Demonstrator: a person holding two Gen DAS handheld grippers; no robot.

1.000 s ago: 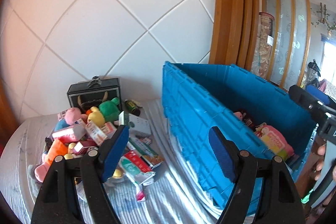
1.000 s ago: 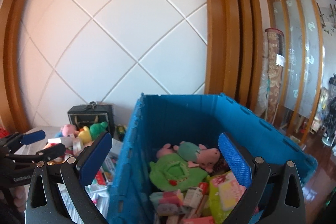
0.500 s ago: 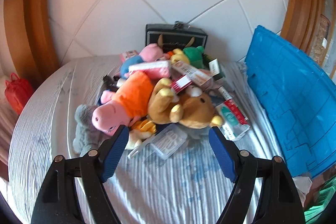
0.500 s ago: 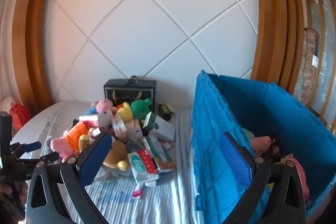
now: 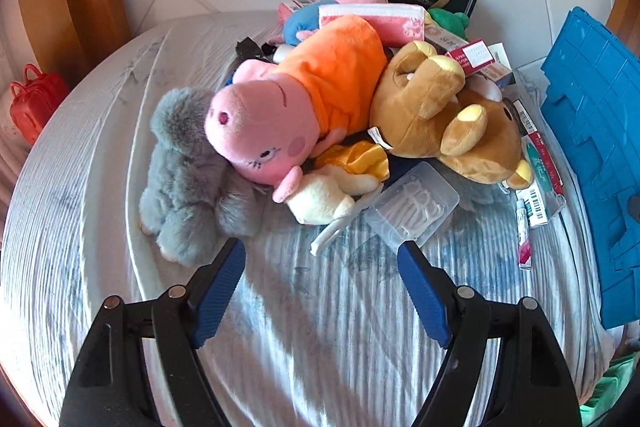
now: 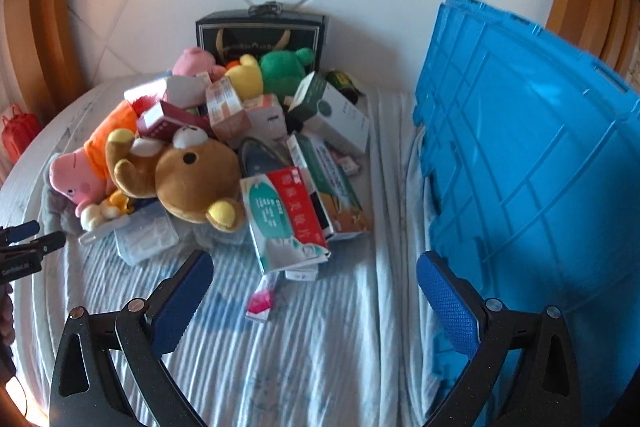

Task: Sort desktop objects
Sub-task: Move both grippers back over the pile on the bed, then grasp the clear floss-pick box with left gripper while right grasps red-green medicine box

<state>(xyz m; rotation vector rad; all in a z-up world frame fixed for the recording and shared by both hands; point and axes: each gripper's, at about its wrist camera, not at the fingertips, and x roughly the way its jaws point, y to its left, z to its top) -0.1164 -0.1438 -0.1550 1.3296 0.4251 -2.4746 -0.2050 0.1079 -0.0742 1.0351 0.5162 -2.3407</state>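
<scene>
I have both grippers over the bed, angled down at the pile. The left gripper [image 5: 322, 269] has its jaws spread wide with nothing between them; the right gripper [image 6: 314, 281] is likewise wide and empty.

The pile sits on the striped sheet [image 5: 340, 327] against the wall, with the blue crate [image 6: 532, 163] beside it on the right. Nearest my left jaws lie the grey plush [image 5: 188, 179], the pig [image 5: 280, 107] in its orange shirt resting on it, the bear [image 5: 448, 119] touching the pig, and the clear floss box [image 5: 416, 205] just in front.

I judge the plush toys light, soft and forgiving: they squash, so I would bite deep into a body or head, not a limb, which could slip out. The pig's snout or the grey plush's middle looks the easiest hold.

The floss box looks stiff, smooth and slippery; I would take it across its short sides, squarely, and gently.

In front of my right gripper the cartons [image 6: 288, 215] look light but crushable; I would pinch across the narrow faces. The small pink tube [image 6: 262, 297] lies alone on the sheet.
</scene>
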